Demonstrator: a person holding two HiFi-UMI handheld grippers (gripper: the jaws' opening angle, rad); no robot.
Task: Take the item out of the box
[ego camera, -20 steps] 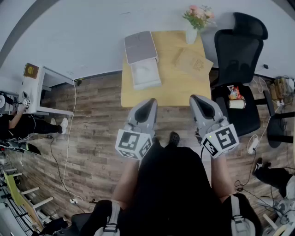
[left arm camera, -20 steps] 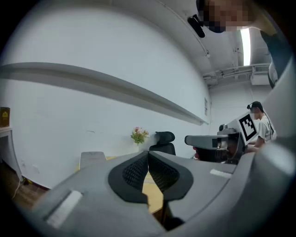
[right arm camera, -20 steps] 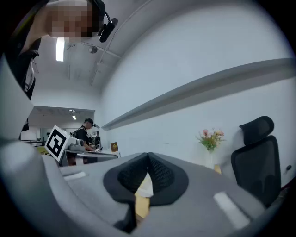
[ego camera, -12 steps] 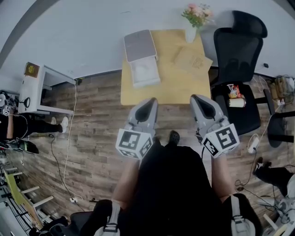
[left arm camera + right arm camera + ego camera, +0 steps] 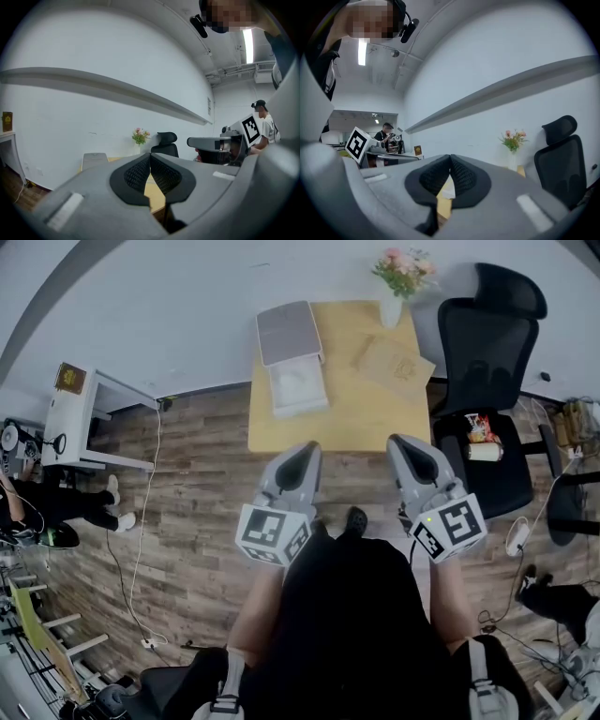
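An open grey-white box lies on the far left of a small wooden table, its lid folded back; the white tray holds something pale that I cannot make out. Both grippers hover level in front of the table's near edge, short of the box. The left gripper is shut with nothing between its pads. The right gripper is also shut and empty. From the left gripper view the box lid shows beyond the jaws.
A vase of flowers and a flat brown packet sit on the table's right half. A black office chair stands right of the table, with snacks on its seat. A white desk and cables lie at the left.
Both grippers have kept their place. The head view has shifted slightly, and the person at the left edge has moved.
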